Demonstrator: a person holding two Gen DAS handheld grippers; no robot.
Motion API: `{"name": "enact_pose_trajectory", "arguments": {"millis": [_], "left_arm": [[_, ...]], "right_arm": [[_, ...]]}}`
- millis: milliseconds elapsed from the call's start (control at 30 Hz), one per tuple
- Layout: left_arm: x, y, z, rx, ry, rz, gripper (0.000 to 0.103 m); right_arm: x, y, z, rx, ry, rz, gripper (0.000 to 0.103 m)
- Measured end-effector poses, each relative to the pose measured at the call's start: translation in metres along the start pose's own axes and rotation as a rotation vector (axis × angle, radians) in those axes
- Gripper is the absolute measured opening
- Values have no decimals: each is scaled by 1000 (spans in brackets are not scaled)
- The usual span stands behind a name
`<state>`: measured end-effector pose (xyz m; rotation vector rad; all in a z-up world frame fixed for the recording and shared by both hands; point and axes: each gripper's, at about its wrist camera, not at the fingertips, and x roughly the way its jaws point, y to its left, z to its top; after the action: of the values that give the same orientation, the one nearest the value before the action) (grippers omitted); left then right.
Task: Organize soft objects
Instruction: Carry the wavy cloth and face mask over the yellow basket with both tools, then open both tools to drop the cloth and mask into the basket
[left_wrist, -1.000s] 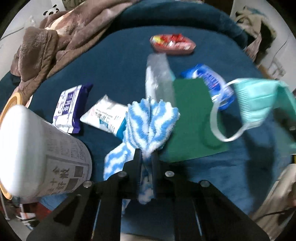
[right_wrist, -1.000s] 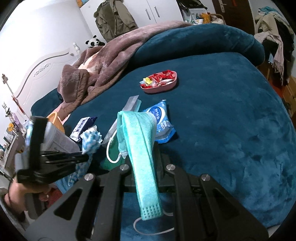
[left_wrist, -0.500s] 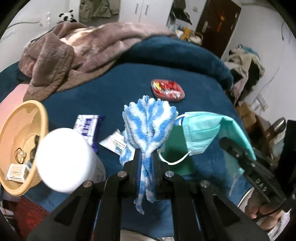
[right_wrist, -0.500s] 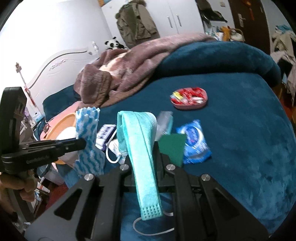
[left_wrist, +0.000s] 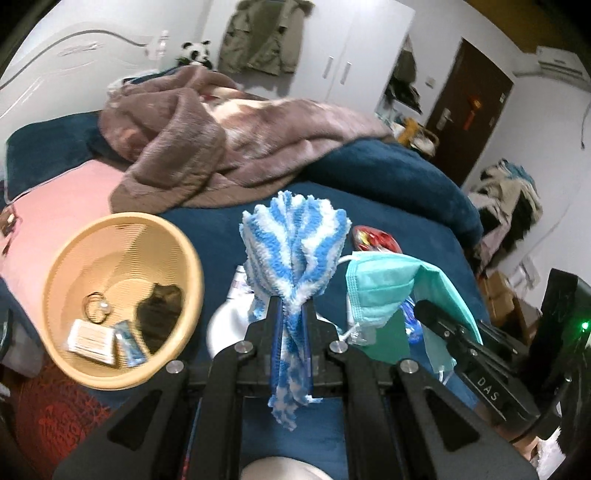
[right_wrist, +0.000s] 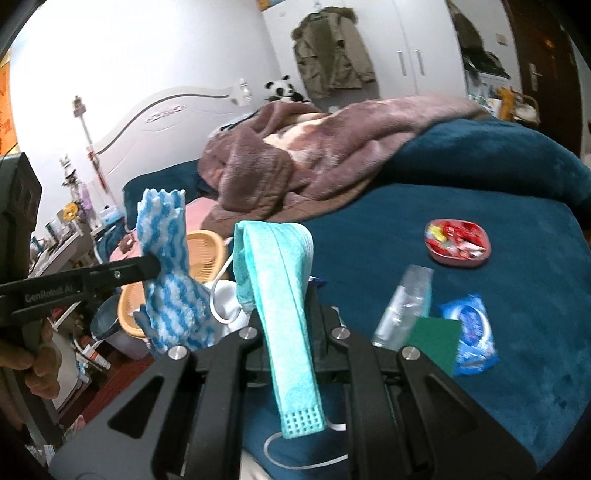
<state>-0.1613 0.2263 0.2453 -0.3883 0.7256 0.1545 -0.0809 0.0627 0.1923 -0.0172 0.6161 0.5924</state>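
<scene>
My left gripper (left_wrist: 292, 306) is shut on a blue-and-white striped fuzzy cloth (left_wrist: 295, 243), held up above the blue bed. The cloth also shows in the right wrist view (right_wrist: 168, 273), pinched in the left gripper's fingers (right_wrist: 146, 266). My right gripper (right_wrist: 282, 295) is shut on a teal face mask (right_wrist: 284, 295), which drapes over its jaws. The mask also shows in the left wrist view (left_wrist: 384, 288), to the right of the cloth. A tan basket (left_wrist: 122, 299) sits to the left below the cloth, holding small items.
A brown blanket (left_wrist: 207, 147) lies heaped at the back of the blue bed (right_wrist: 480, 221). A red candy tray (right_wrist: 458, 242), a clear packet (right_wrist: 402, 306), a green pad (right_wrist: 436, 343) and a blue wipes pack (right_wrist: 472, 336) lie on it.
Both grippers have risen and tilted up with their loads. The basket has come into view at the left, and the white cup has dropped mostly behind the cloth.
</scene>
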Motion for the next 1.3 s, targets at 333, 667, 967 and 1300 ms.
{"name": "enact_pose_trajectory", "arguments": {"millis": [333, 667, 967, 1300], "left_arm": [[-11, 78, -1, -107, -5, 112, 8], [-1, 141, 5, -194, 5, 203, 8], [12, 186, 29, -237, 14, 291, 8], [11, 228, 12, -320, 44, 368, 100]], "right_arm": [[27, 60, 16, -92, 22, 60, 9], [70, 115, 39, -147, 80, 128, 9], [129, 157, 57, -78, 190, 185, 11], [172, 151, 42, 149, 347, 280, 77]]}}
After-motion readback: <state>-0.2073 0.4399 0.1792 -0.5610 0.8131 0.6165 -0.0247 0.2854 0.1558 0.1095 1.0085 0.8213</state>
